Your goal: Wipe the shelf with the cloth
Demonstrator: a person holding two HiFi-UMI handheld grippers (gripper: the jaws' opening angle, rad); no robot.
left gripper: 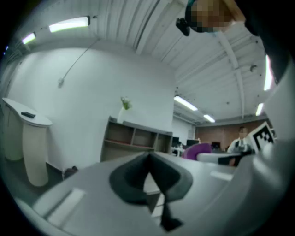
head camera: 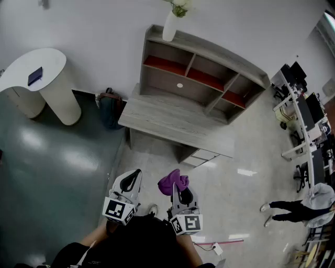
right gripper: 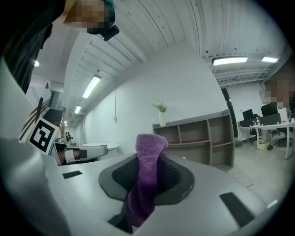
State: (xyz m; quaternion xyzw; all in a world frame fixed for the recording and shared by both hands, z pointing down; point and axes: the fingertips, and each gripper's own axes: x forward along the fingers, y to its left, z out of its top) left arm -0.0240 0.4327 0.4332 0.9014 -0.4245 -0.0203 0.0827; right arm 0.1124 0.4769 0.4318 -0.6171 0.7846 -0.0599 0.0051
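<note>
Right gripper jaws clamped on purple cloth. Left gripper jaws closed on nothing. Shelf well apart, ahead.

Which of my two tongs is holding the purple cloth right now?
The right tongs, shut on the purple cloth. The left tongs are shut with nothing between them.

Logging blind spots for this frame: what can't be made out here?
Head view: the plant in the vase is cut off by the top edge.
Head view: the dark item on the white counter is too small to identify.
Left gripper view: the lower part of the shelf is hidden behind the left tool.
</note>
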